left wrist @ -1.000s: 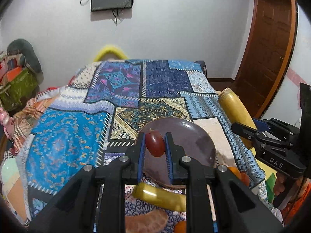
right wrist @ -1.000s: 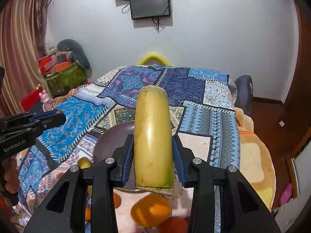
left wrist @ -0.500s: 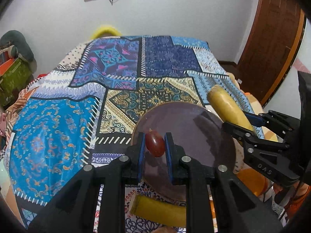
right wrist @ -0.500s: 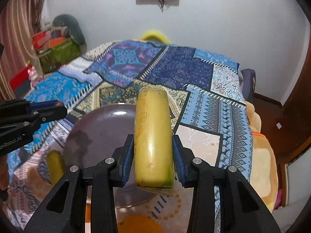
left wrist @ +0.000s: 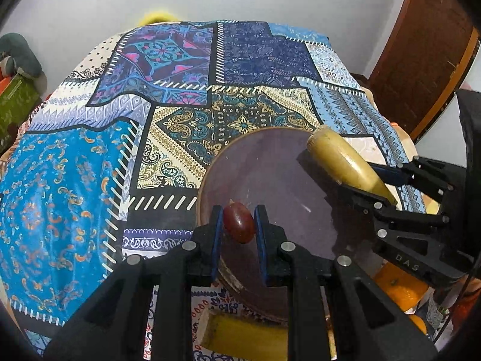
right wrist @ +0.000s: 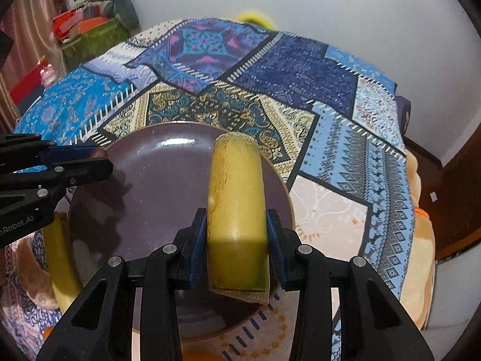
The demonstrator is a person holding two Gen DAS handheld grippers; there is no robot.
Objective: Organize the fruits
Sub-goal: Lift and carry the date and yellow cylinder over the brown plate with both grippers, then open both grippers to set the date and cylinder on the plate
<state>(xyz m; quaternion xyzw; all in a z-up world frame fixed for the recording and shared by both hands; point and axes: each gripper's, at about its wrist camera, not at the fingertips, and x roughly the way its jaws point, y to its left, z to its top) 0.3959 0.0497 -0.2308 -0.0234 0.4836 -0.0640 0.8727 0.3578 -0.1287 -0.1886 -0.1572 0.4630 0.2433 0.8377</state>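
A dark purple plate (left wrist: 270, 174) (right wrist: 150, 186) lies on the patchwork bedspread. My left gripper (left wrist: 239, 221) is shut on a dark red grape (left wrist: 238, 222) and holds it just above the plate's near left rim. My right gripper (right wrist: 236, 234) is shut on a yellow banana piece (right wrist: 236, 198) over the plate's right side; it also shows in the left wrist view (left wrist: 345, 159). The left gripper's fingers (right wrist: 69, 162) reach in from the left in the right wrist view.
Another banana piece (left wrist: 246, 335) (right wrist: 60, 258) lies on the bedspread beside the plate's near rim. Oranges (left wrist: 399, 288) sit at the near right. A wooden door (left wrist: 421, 48) is to the right, boxes and clutter (right wrist: 87, 33) to the left.
Both grippers have moved forward and down toward the plate with their fruit. The banana piece now hangs over the plate's right side and the grape over its near left rim.
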